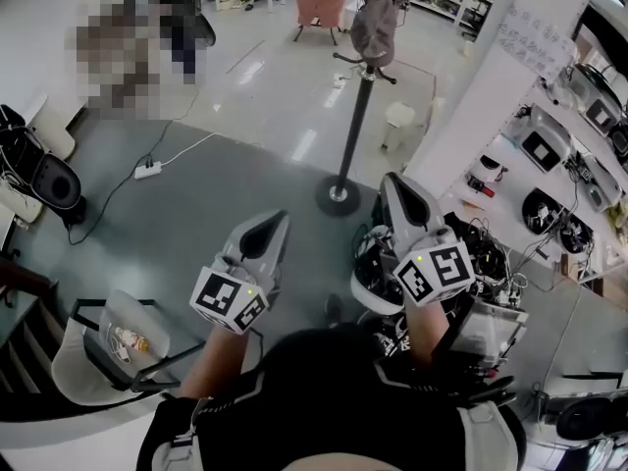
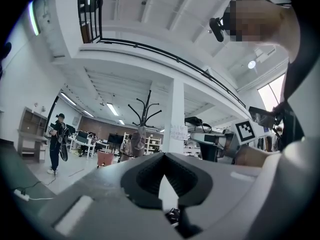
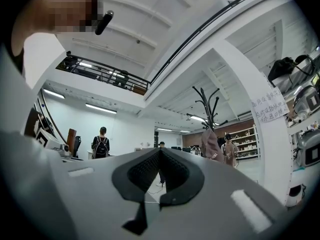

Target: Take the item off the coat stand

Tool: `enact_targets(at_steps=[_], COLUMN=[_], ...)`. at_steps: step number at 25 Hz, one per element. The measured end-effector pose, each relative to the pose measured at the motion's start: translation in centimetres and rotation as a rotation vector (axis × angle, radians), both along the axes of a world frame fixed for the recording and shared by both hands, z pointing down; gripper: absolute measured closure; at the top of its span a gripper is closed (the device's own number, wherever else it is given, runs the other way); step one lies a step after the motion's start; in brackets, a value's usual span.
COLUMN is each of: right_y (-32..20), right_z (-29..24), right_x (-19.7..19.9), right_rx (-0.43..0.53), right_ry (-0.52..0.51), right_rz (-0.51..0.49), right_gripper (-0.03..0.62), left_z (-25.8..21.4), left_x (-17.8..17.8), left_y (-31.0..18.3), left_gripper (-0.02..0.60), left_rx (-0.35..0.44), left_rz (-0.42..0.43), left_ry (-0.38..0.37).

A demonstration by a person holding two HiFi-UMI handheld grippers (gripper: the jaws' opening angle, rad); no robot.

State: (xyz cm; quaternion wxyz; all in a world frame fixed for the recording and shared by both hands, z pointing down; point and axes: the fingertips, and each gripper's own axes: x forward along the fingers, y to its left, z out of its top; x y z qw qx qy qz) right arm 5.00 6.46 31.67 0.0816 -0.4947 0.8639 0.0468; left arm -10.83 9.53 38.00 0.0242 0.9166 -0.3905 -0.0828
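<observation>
A black coat stand (image 1: 354, 116) rises from a round base (image 1: 339, 196) on the floor ahead of me. A grey-mauve cap (image 1: 374, 26) hangs from its upper hooks. My left gripper (image 1: 282, 218) and right gripper (image 1: 390, 181) point toward the stand, well short of it, both shut with nothing between the jaws. In the left gripper view the stand (image 2: 145, 109) and the cap (image 2: 136, 140) lie far beyond the shut left gripper (image 2: 164, 155). The right gripper view shows the cap (image 3: 210, 145) on the stand (image 3: 205, 104), to the right of the shut right gripper (image 3: 160, 150).
A white pillar (image 1: 488, 81) with a paper notice stands right of the stand, with a white stool (image 1: 398, 117) beside it. A workbench (image 1: 549, 199) with devices and cables runs along the right. A power strip (image 1: 147, 170) lies on the floor at left. People stand far off.
</observation>
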Motion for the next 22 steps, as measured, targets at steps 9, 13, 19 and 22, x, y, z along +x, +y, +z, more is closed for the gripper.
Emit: enact_targets(at_steps=[9,13,19,22], right_y=[-6.1,-8.3,-11.4,-12.7], right_z=[-0.6,-0.6,-0.6,-0.5], right_x=[3.6,4.8,6.9,7.8], right_rx=[-0.004,-0.003,-0.002,-0.006], right_ry=[-0.018,-0.023,-0.029,-0.032], right_rz=[-0.004,-0.007,-0.016,-0.023], right_gripper=[0.585,0.585,0.585,0.585], left_z=[-0.7,-0.9,-0.9,-1.0], left_x=[3.3,4.4,6.8,7.9], left_y=[-6.0,-8.3,-11.5,-13.0], left_gripper=[0.566,0.565,0.566,0.566], left_rx=[0.001,-0.014,-0.015,-0.016], left_rz=[0.008,-0.001,0.004,0.001], left_ry=[-0.015,-0.006,-0.016,-0.022])
